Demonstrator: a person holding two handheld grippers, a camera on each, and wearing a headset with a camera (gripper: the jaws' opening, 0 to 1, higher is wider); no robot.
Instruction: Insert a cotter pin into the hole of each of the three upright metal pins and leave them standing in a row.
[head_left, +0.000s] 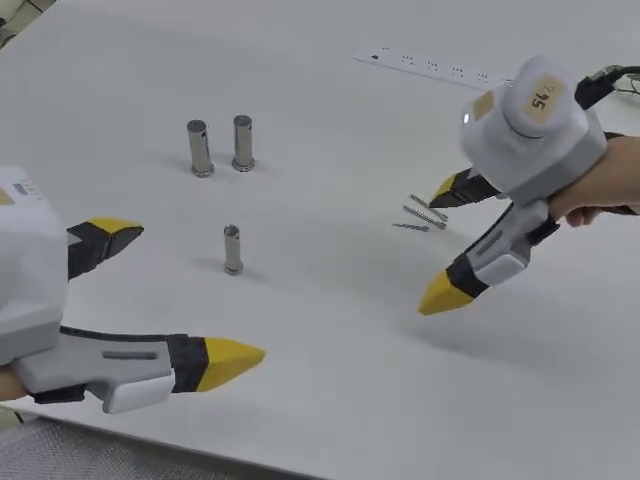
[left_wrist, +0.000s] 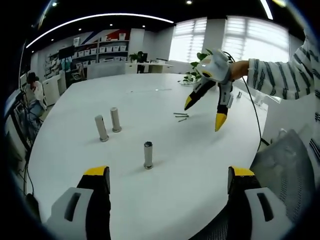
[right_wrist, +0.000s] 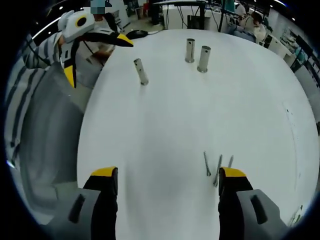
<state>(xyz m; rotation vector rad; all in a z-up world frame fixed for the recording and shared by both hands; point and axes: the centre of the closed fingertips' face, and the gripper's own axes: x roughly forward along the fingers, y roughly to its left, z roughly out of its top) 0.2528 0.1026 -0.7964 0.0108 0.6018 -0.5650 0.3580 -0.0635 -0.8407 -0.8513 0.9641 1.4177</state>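
Three upright metal pins stand on the white table (head_left: 330, 380): two side by side at the back (head_left: 200, 148) (head_left: 243, 142) and one alone nearer me (head_left: 232, 249). In the left gripper view the lone pin (left_wrist: 148, 155) stands just ahead of my open left gripper (left_wrist: 169, 172), with nothing between its jaws. Three thin cotter pins (head_left: 425, 215) lie loose on the table at the right. My right gripper (head_left: 443, 241) hovers open over them. In the right gripper view the cotter pins (right_wrist: 217, 167) lie beside the right-hand jaw of that gripper (right_wrist: 169, 173).
A white strip with small marks (head_left: 430, 65) lies at the far right of the table. The table's front edge (head_left: 200, 450) runs close below the left gripper. A striped sleeve (left_wrist: 285, 75) holds the right gripper. Office desks and shelves stand beyond the table.
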